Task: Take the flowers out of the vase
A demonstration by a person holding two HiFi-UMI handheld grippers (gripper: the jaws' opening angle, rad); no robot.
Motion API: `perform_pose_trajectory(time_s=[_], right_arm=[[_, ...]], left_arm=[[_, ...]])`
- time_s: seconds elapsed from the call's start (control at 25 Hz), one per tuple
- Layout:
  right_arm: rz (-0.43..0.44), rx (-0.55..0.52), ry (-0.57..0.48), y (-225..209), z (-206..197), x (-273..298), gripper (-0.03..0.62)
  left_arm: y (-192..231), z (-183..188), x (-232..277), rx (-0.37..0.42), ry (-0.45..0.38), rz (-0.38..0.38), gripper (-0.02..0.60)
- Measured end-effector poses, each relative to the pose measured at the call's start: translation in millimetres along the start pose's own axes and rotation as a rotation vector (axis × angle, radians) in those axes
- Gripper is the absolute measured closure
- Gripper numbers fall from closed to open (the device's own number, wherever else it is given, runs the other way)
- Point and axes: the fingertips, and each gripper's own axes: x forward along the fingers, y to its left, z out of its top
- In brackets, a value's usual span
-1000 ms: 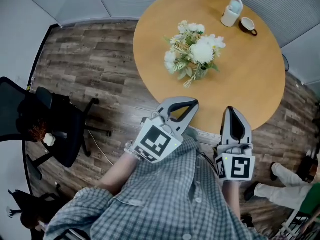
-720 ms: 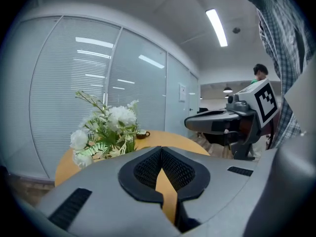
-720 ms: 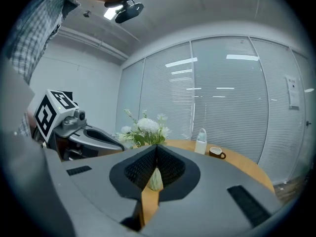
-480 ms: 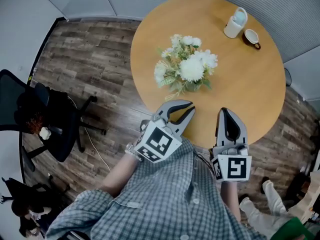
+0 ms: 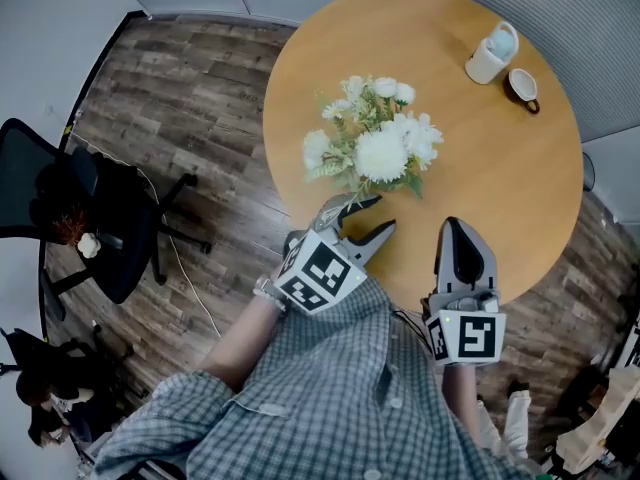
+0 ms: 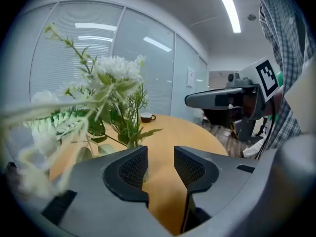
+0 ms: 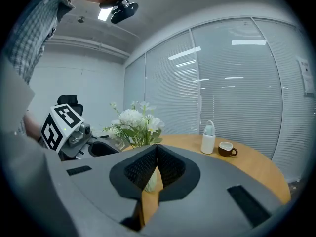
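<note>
A bunch of white flowers (image 5: pixel 375 148) with green leaves stands upright on the round wooden table (image 5: pixel 500 178); its vase is hidden beneath the blooms in the head view. My left gripper (image 5: pixel 376 216) sits just short of the bunch at the table's near edge. Its jaws have just been opening and stand open with nothing between them. In the left gripper view the flowers (image 6: pixel 116 73) rise right beyond the open left gripper (image 6: pixel 160 164). My right gripper (image 5: pixel 458 230) is shut and empty over the table edge, to the right of the flowers. Past the right gripper (image 7: pixel 157 154) a pale vase (image 7: pixel 151 180) shows.
A white lidded jug (image 5: pixel 492 56) and a dark mug (image 5: pixel 523 88) stand at the table's far right. A black office chair (image 5: pixel 90 218) is on the wood floor to the left. Another person (image 5: pixel 40 398) shows at the lower left corner.
My left gripper has moved forward and down to the flowers, and its jaws have gone from shut to open. The right gripper has also come forward, staying shut.
</note>
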Motion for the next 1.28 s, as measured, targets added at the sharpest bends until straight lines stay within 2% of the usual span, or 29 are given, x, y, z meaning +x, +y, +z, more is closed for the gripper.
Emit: perform_pose_trajectory(time_s=[0.24, 0.4, 0.48, 0.68, 1.08, 1.28], right_arm=[[0.018, 0.015, 0.022, -12, -10, 6, 0.585], [0.024, 0.02, 0.036, -18, -16, 6, 0.586], [0.026, 0.022, 0.041, -21, -19, 6, 0.586], [0.034, 0.026, 0.055, -28, -26, 9, 0.585], [0.045, 0.029, 0.078, -35, -33, 10, 0.585], [0.069, 0.051, 0.091, -35, -41, 13, 0.585]], left_arm=[[10, -24, 21, -0.058, 0.054, 0.053, 0.371], [28, -35, 32, -0.092, 0.068, 0.14, 0.343], [35, -41, 37, -0.104, 0.077, 0.156, 0.323], [43, -52, 57, -0.087, 0.099, 0.166, 0.301], [51, -46, 83, -0.098, 0.04, 0.204, 0.291], [54, -46, 90, -0.058, 0.041, 0.237, 0.295]])
